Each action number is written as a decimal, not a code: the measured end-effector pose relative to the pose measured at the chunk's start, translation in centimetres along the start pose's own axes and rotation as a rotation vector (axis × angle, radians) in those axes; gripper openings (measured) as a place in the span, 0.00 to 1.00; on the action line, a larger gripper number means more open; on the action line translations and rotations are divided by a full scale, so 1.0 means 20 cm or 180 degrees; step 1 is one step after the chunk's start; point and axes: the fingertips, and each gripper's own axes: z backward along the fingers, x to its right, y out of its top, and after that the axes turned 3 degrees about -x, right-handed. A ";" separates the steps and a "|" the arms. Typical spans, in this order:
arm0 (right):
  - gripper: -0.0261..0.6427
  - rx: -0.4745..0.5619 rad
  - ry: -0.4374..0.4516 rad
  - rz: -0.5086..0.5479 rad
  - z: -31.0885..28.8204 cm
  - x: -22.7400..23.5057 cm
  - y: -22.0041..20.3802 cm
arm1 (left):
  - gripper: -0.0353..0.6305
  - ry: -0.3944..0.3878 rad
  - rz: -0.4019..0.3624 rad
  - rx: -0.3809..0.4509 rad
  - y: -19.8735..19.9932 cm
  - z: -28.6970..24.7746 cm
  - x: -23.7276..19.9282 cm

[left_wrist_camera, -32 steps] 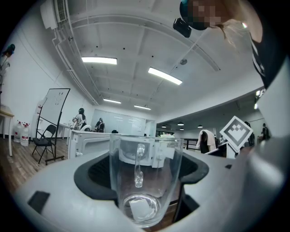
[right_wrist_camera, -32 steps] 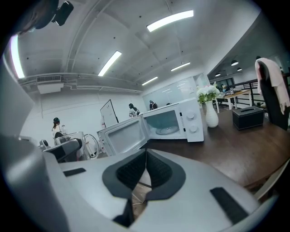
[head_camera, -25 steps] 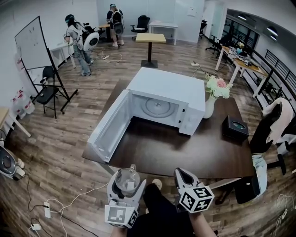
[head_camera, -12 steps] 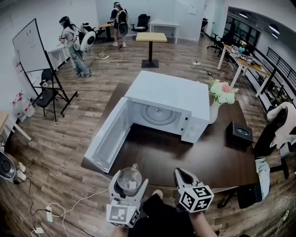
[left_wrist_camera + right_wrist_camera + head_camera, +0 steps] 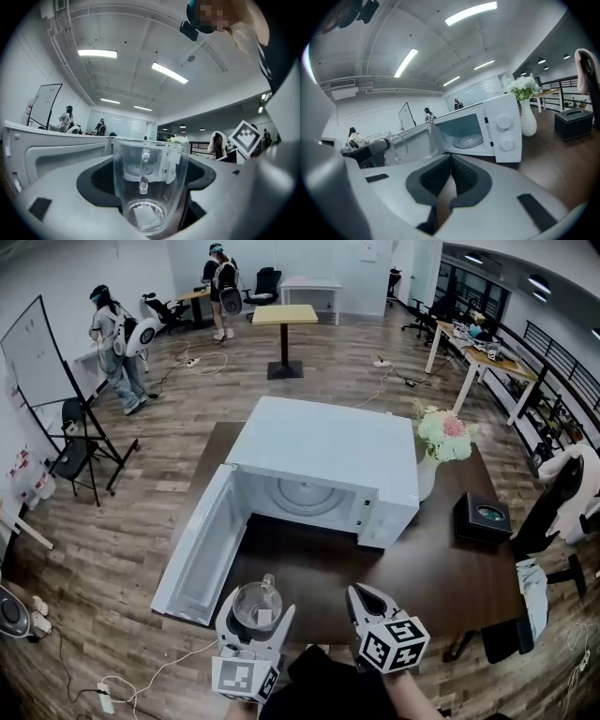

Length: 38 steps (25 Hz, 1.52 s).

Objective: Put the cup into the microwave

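My left tongs (image 5: 255, 604) pinch a clear glass cup (image 5: 151, 187) between dark textured pads. It is smooth and cylindrical, with a thin loop handle, and stands upright. The cup hangs in front of the boxy white microwave (image 5: 328, 451) on the dark wood counter (image 5: 445, 568) — well apart from its cavity, door (image 5: 202, 540) swung wide. My right tongs (image 5: 449, 185) are pressed together, empty.

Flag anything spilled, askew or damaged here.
Nothing stands out. The empty cup sits upright in the left gripper, the microwave door hangs wide open, its turntable lies flat, and the flower vase stands upright.
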 end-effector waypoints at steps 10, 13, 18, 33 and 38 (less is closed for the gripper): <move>0.03 -0.0086 -0.0130 -0.0086 -0.23 0.14 0.08 | 0.63 -0.0188 0.0001 -0.0013 0.02 -0.34 -0.12; 0.03 -0.0091 -0.0151 -0.0102 -0.28 0.17 0.10 | 0.63 -0.0216 -0.0008 -0.0007 0.03 -0.43 -0.15; 0.03 -0.0071 -0.0178 -0.0099 -0.35 0.21 0.12 | 0.63 -0.0271 0.0001 -0.0001 0.01 -0.56 -0.18; 0.03 0.0021 -0.0286 -0.0172 -0.38 0.28 0.12 | 0.63 -0.0435 -0.0022 -0.0076 -0.08 -0.86 -0.17; 0.03 0.0035 -0.0335 -0.0209 -0.37 0.31 0.09 | 0.63 -0.0466 -0.0052 -0.0095 -0.11 -0.94 -0.18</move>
